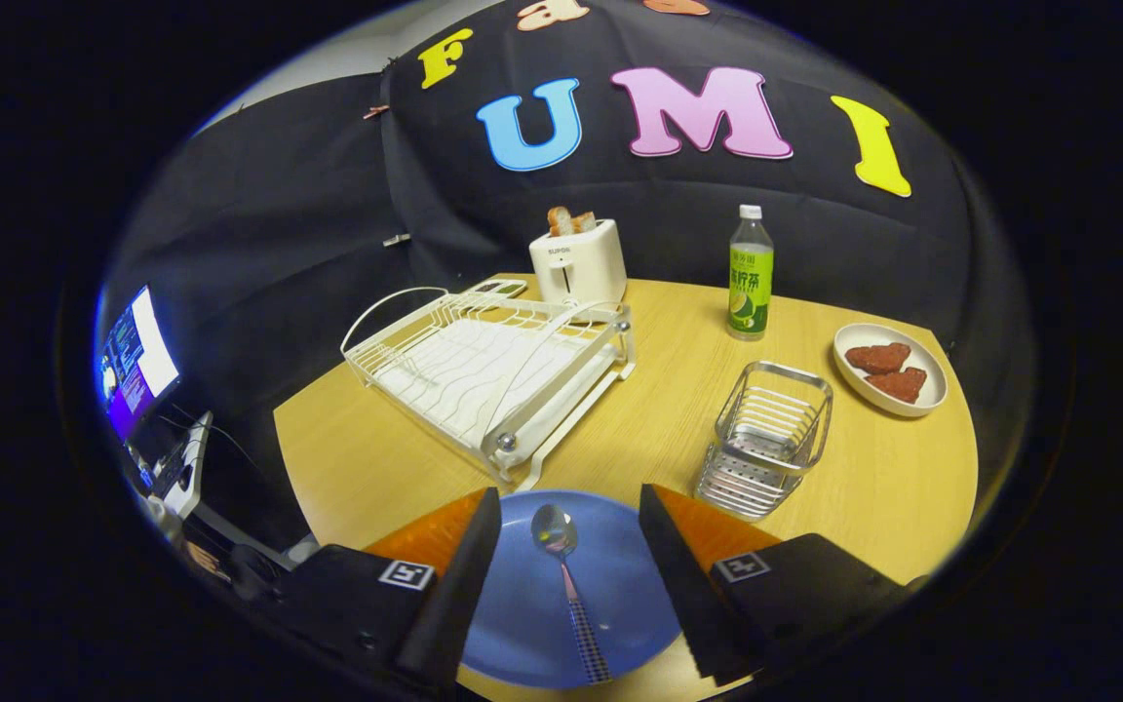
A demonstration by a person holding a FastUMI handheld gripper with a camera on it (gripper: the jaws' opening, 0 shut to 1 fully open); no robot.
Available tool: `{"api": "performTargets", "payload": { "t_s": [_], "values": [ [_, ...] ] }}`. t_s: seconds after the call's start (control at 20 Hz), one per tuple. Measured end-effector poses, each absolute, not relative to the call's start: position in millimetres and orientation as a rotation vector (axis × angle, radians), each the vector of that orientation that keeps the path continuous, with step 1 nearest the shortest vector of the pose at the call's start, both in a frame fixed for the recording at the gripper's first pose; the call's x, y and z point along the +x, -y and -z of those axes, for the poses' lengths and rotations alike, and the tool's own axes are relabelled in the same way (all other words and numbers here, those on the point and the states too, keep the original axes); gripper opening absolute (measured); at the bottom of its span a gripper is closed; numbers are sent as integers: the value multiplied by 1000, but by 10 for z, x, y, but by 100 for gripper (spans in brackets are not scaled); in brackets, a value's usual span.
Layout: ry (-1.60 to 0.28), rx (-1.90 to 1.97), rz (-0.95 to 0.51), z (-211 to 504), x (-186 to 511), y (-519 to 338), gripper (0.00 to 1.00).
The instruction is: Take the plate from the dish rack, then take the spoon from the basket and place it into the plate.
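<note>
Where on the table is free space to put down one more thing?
Bare wood lies between the dish rack and the basket, and around the bottle. It is crowded near the open gripper, over the blue plate with the spoon.

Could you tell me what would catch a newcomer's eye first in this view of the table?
The eye lands first on the blue plate on the wooden table, with the spoon lying in it, bowl pointing away, between the fingers of the open gripper, which touch neither. Just beyond stand the white dish rack and the metal basket. Farther back are a toaster holding bread and a green bottle.
</note>
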State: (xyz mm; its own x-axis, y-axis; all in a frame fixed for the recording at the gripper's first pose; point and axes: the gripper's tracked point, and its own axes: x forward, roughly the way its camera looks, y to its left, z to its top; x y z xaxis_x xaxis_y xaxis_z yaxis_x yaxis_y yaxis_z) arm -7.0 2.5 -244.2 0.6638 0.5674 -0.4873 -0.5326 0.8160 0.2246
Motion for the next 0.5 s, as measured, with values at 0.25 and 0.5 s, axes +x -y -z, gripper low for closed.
{"api": "performTargets", "payload": {
  "t_s": [0.25, 0.5],
  "values": [
    [-455, 69, -507, 1805, 112, 163, 98],
    [-315, 87, -336, 970, 284, 418, 98]
  ]
}}
